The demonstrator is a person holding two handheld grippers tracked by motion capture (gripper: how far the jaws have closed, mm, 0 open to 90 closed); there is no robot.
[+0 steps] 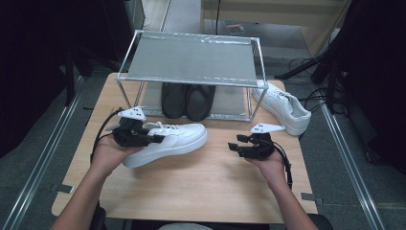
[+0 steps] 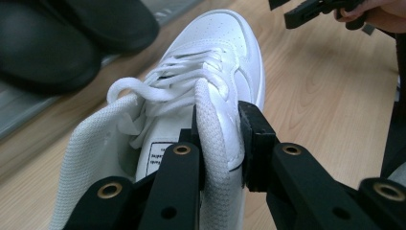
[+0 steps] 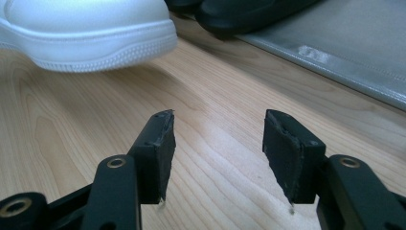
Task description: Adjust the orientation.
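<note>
You clamped left gripper [image 2: 218, 139] on white shoe [image 1: 165, 141] collar wall, firm hold for carrying toward rack [image 1: 191, 57]. Right gripper [image 3: 218, 158] sat part-open, empty, free to assist.

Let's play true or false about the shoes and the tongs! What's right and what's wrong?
1. The left tongs pinch the white shoe by its collar. True.
2. The right tongs hold a black shoe. False: they are open with nothing between them.
3. Two black shoes sit on the rack's lower shelf. True.
4. The second white shoe is on the rack's top shelf. False: it lies on the table, right of the rack.
</note>
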